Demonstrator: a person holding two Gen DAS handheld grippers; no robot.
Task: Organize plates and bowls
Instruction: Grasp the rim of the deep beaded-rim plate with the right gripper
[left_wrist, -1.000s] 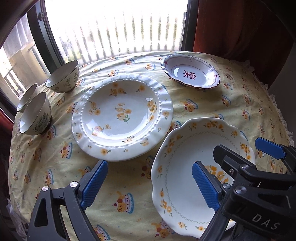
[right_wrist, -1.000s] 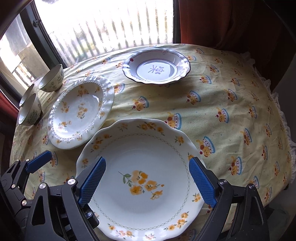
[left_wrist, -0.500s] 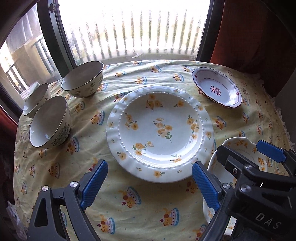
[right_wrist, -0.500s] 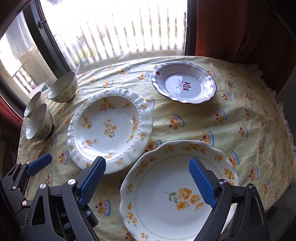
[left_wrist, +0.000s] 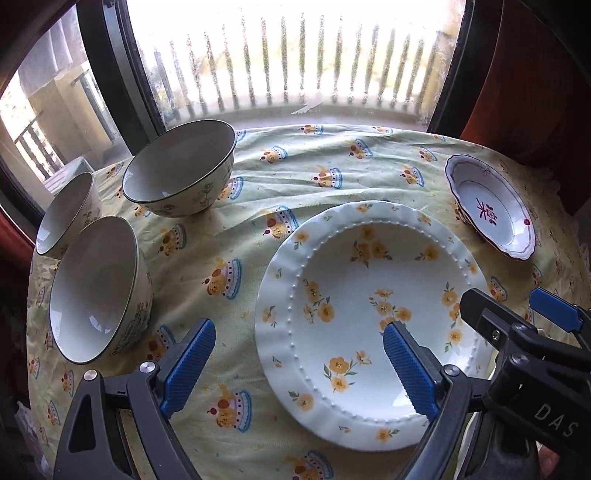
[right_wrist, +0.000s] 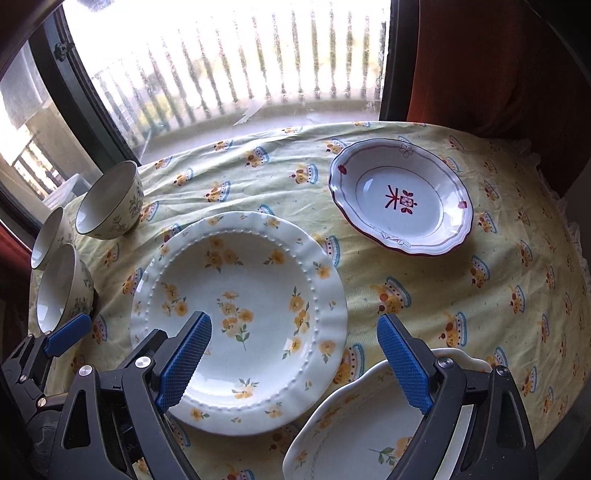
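Nearest in both wrist views are the tongs themselves, each pair tilted down over the worktop (right_wrist: 498, 258), which is covered by a pale yellow cloth printed with little cakes. The left tongs (left_wrist: 299, 365) are spread wide with nothing between the blue pads; they hang above the cloth at the near left edge of the beaded plate, and their right pad overlaps that plate's well in the picture. The right tongs (right_wrist: 295, 363) are likewise spread wide and empty, their left pad over the beaded plate and their right pad over the rim of the scalloped plate (right_wrist: 351, 435), which lies at the near right of the worktop and is partly hidden by the tongs. Just beyond, in the middle of the worktop, sits the beaded plate (left_wrist: 369, 314), white with yellow flowers and a dotted ridge round its well; in the right wrist view its rim comes very close to the scalloped plate's. Farther off to the right, apart from both, lies a smaller red-rimmed dish (right_wrist: 402, 201) with a red mark at its centre. On the left side stand three bowls: the near bowl (left_wrist: 99, 291) just beside the middle bowl (left_wrist: 66, 214), and the far bowl (left_wrist: 181, 173) a little apart, close to the window (left_wrist: 295, 55) behind the worktop.
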